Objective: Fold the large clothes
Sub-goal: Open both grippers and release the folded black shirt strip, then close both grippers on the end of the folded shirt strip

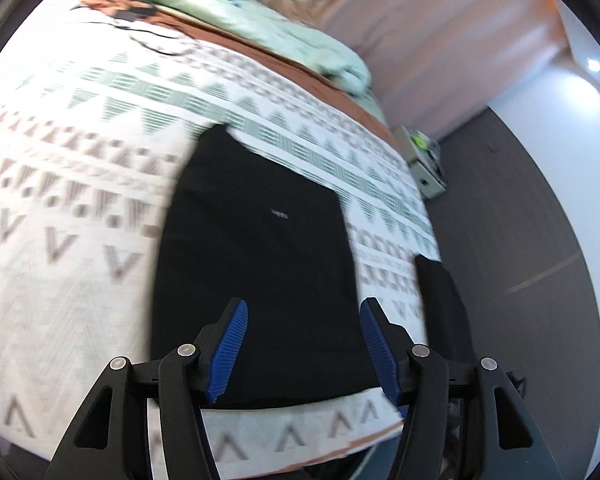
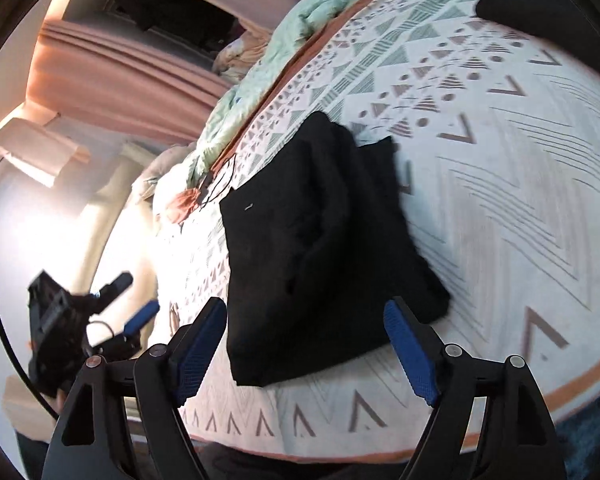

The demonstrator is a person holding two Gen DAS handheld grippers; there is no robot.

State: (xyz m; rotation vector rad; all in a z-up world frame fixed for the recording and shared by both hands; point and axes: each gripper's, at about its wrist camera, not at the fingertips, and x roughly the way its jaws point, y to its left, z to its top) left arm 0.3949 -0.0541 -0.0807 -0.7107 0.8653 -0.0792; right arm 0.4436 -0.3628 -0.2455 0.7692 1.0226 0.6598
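Observation:
A black garment (image 1: pixel 260 264) lies folded into a rough rectangle on the patterned bedspread (image 1: pixel 68 184). My left gripper (image 1: pixel 304 308) hovers open above its near edge, nothing between the blue pads (image 1: pixel 230 344). In the right wrist view the same black garment (image 2: pixel 324 248) shows lumpy folds with a small white tag near its far left corner. My right gripper (image 2: pixel 306 316) hangs open just over its near edge, empty. The left gripper (image 2: pixel 112 312) appears at the left of that view, held off the bed's side.
A second dark cloth (image 1: pixel 444 312) lies at the bed's right edge; another dark pile (image 2: pixel 532 0) sits far on the bed. A crumpled mint blanket (image 1: pixel 260 28) and black cable (image 1: pixel 140 20) lie at the head end. A white bedside unit (image 1: pixel 424 164) stands on the dark floor (image 1: pixel 520 240).

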